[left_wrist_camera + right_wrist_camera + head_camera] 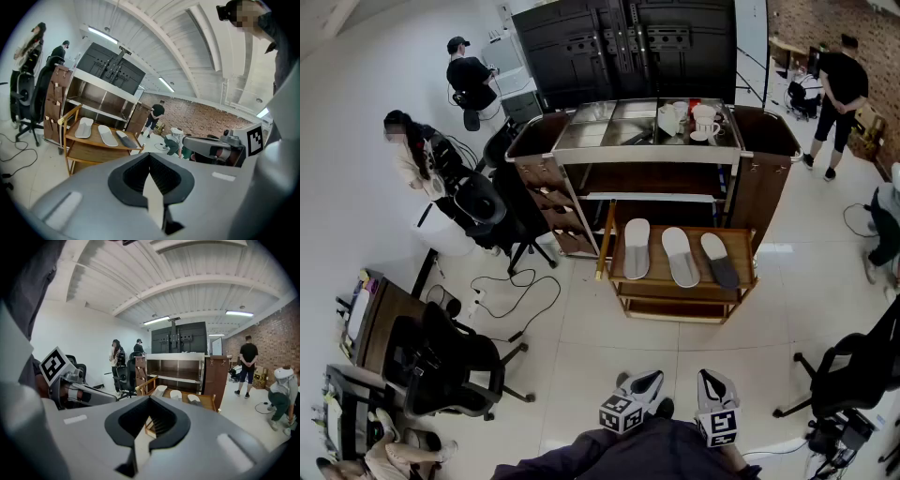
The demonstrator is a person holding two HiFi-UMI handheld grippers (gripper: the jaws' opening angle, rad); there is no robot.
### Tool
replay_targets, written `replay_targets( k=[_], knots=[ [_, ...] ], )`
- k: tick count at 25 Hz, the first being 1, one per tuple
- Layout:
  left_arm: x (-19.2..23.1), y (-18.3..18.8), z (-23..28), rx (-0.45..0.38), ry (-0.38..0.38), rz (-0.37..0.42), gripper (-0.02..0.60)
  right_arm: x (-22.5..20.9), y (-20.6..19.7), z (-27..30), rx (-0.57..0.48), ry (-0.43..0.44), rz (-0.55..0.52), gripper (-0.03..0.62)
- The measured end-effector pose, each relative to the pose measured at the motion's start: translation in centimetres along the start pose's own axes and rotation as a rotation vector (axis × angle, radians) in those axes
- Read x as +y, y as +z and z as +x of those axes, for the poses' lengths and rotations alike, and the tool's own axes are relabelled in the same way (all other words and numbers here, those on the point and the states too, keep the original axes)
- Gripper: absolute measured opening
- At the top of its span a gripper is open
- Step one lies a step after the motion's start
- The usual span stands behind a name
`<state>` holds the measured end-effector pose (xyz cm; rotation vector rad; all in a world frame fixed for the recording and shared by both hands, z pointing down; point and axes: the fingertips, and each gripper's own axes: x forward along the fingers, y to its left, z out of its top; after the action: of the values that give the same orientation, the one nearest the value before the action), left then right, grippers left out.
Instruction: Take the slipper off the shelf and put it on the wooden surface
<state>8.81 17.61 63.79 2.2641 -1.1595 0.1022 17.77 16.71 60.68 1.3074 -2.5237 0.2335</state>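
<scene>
Both tongs were shut and empty: the left tongs and right tongs each showed their jaws together with nothing between them, and they hung side by side close to the person's body, low over the pale floor. Across that floor stood a big cabinet with a steel top and dark wooden ends, and just in front of it a low wooden shelf on which the slippers lay. Three were there, soles flat and toes pointing away: a white slipper at the left, a second white one in the middle and a grey slipper at the right, near one another but not touching. Which one the task meant I could not tell, nor which wooden surface was to receive it. Each looked thin, light and soft, so it would likely bend or droop if pinched at one end; a hold across the side edge near the middle of the sole, or on the upper band, seemed the safer choice, and the jaws would first have to part. As for pose, both tongs pointed forward toward the shelf, marker cubes nearest the person, and were well apart from every slipper, so the reach had not yet begun.
</scene>
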Motion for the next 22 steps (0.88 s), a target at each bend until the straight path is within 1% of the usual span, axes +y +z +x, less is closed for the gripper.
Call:
replay_targets(
  k=[10,15,19,22],
  knots=[
    [0.0,-0.2,-0.1,0.010,-0.002,-0.006,0.006,0.0,-0.3,-0.1,0.000,-0.009,0.009,0.002],
    [1.0,0.5,0.1,-0.005,0.014,0.005,0.006,-0.6,-0.1,1.2,-0.011,-0.008,0.014,0.002],
    [2.3,0.8,0.0,-0.016,0.039,-0.013,0.006,-2.1,-0.5,3.7,0.017,0.005,0.020,0.002],
    [3.8,1.5,-0.4,-0.029,0.070,-0.038,0.006,-4.3,-0.9,7.8,0.054,0.011,0.006,0.002]
  ],
)
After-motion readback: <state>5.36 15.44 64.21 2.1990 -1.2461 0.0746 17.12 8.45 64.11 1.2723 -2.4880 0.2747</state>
